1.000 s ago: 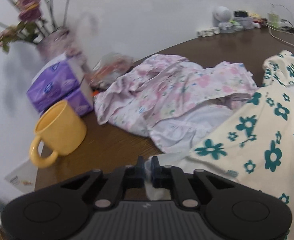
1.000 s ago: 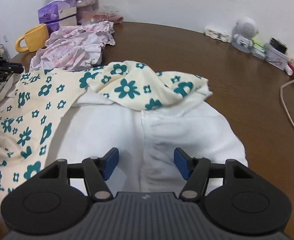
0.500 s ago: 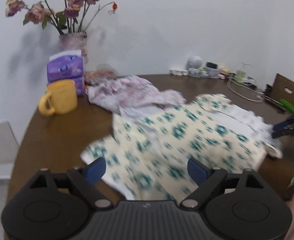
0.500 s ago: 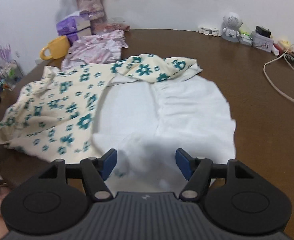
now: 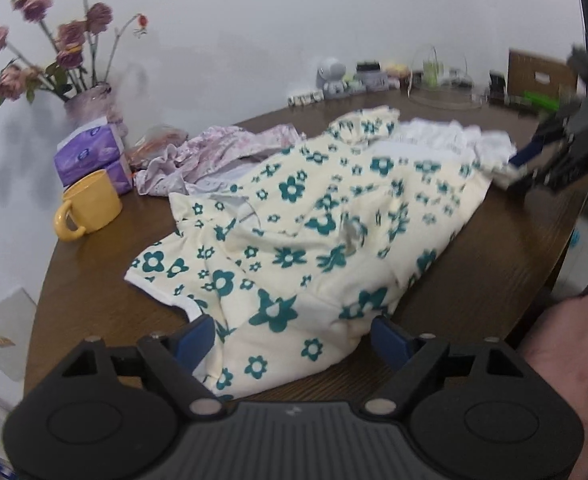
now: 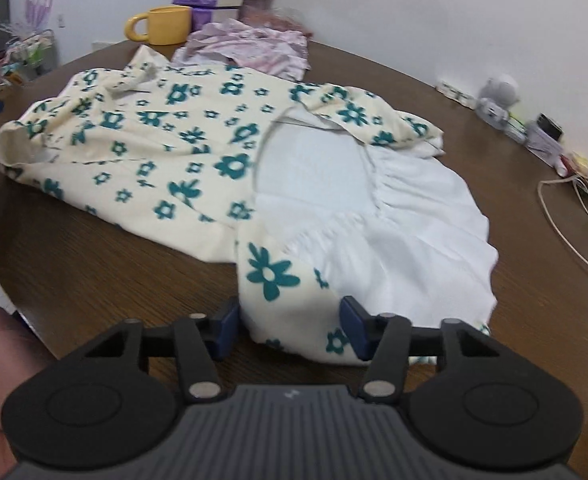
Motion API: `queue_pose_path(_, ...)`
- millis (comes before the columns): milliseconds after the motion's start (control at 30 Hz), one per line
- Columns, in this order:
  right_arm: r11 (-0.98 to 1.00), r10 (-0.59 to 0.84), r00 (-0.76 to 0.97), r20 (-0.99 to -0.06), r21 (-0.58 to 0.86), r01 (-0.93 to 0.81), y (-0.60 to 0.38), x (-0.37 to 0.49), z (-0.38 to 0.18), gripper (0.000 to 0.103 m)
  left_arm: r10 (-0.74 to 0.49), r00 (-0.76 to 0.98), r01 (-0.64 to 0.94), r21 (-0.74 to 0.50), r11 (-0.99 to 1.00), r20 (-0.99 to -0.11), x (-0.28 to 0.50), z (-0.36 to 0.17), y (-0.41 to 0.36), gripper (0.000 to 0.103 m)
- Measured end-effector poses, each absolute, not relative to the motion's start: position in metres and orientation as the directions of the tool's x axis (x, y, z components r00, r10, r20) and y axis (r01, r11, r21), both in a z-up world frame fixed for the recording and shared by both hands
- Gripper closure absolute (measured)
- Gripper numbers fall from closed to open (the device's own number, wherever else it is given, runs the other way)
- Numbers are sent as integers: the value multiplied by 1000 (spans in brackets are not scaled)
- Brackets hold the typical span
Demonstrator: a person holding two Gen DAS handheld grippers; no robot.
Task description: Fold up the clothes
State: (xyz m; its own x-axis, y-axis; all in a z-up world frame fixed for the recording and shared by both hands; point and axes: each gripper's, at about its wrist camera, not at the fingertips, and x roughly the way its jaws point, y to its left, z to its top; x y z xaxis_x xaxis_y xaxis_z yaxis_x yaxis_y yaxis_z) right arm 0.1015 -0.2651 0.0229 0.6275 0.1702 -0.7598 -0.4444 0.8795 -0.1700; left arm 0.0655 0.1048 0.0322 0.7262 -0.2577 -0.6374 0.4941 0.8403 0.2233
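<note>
At the table's (image 5: 486,264) left edge the left gripper (image 5: 294,340) stands with jaws wide apart, astride the hem of the cream floral dress (image 5: 302,232), which lies spread across the middle. At the near edge, the right gripper (image 6: 290,324) likewise gapes around a fold of it.

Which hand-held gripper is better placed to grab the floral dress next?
Right, probably: the right hand-held gripper is open with a fold of the floral dress between its fingers; the left hand-held gripper is open too, above flatter cloth.
</note>
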Motion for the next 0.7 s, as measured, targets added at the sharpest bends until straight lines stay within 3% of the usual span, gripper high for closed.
queue_pose_path(33,884,163,632,-758,-173,-435,-267,101,22,63,-259,720,502,226,835,-644,68,29,103,25)
queue_pose_path(133,898,148,640,-754,-168,-406,-274,105,21,87,-272,700,526,218,822,-660,74,22,99,46)
queue_pose_path(200,905,144,651,-745,-167,-392,-276,108,23,96,-294,682,542,194,818,-670,81,20,100,75)
queue_pose_path(267,908,146,663,-734,-167,-385,-279,108,29,99,-305,673,547,176,819,-674,88,19,101,92)
queue_pose_path(500,871,236,631,-739,-127,-475,-285,73,81,100,-317,663,565,176,806,-678,88,37,119,96)
queue_pose_path(700,837,234,500,-834,-88,-539,-277,43,61,100,-310,590,626,180,759,-745,65,27,124,97)
